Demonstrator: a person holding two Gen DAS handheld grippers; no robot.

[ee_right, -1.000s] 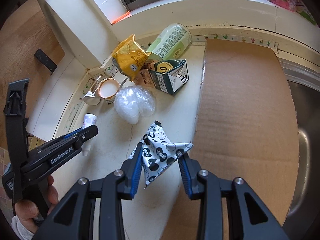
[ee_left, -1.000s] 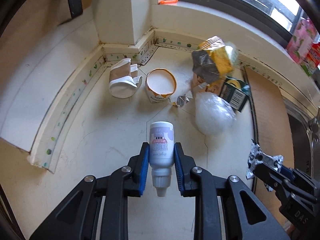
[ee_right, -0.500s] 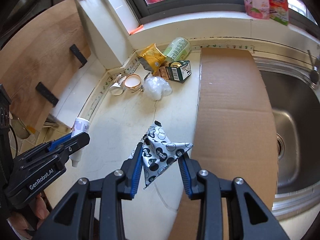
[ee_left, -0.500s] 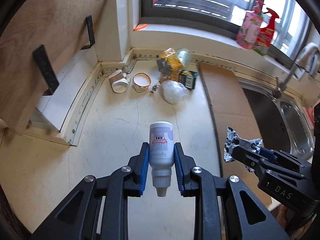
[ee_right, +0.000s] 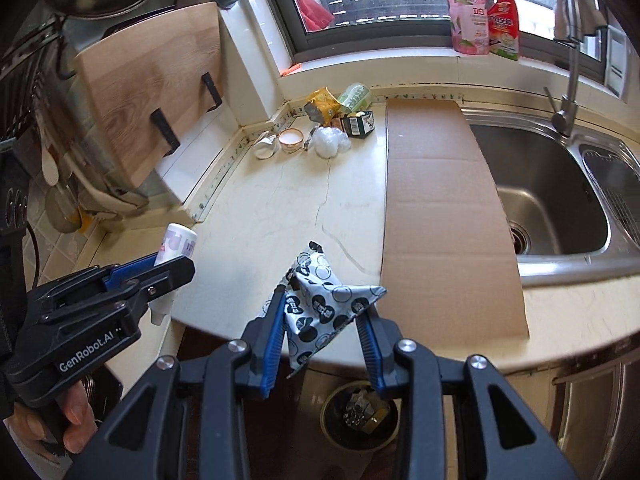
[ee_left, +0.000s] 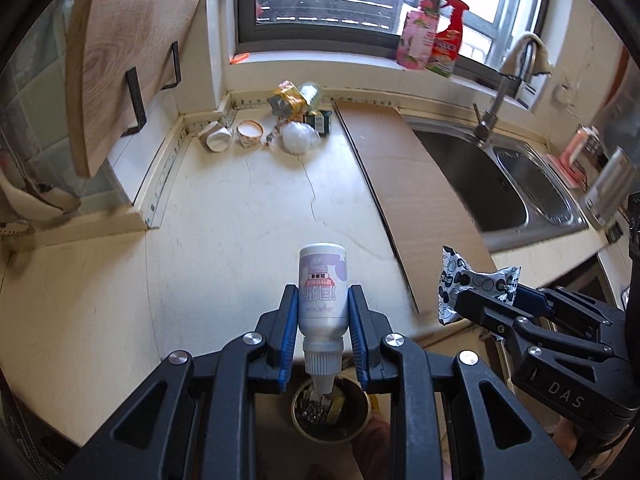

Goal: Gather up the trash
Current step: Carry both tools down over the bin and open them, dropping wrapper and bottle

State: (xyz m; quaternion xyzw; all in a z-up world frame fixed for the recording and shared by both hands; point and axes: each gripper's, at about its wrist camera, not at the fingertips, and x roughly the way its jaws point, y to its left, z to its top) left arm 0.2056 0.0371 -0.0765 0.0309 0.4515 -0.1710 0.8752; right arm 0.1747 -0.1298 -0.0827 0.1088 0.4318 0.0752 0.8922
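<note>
My left gripper (ee_left: 322, 304) is shut on a small white bottle (ee_left: 322, 294) with a purple label, cap pointing back toward the camera. My right gripper (ee_right: 322, 308) is shut on a crumpled black-and-white spotted wrapper (ee_right: 320, 304). Both hang just past the counter's front edge, above a round bin (ee_left: 330, 412) on the floor, which holds some trash. The same bin (ee_right: 360, 416) shows below the right fingers. More trash (ee_left: 294, 120) lies in the far counter corner: a crushed cup, a paper ring, a clear bag, a yellow packet and a dark carton.
A cardboard sheet (ee_right: 436, 200) covers the counter next to the steel sink (ee_right: 560, 200) with its tap. A wooden board (ee_right: 148, 92) hangs on the left wall. Spray bottles (ee_right: 486, 12) stand on the window sill. A hand (ee_right: 68, 428) holds the left gripper.
Both grippers have pulled back from the corner trash pile and risen, each keeping its item. The counter's front edge and the floor bin have come into view below them.
</note>
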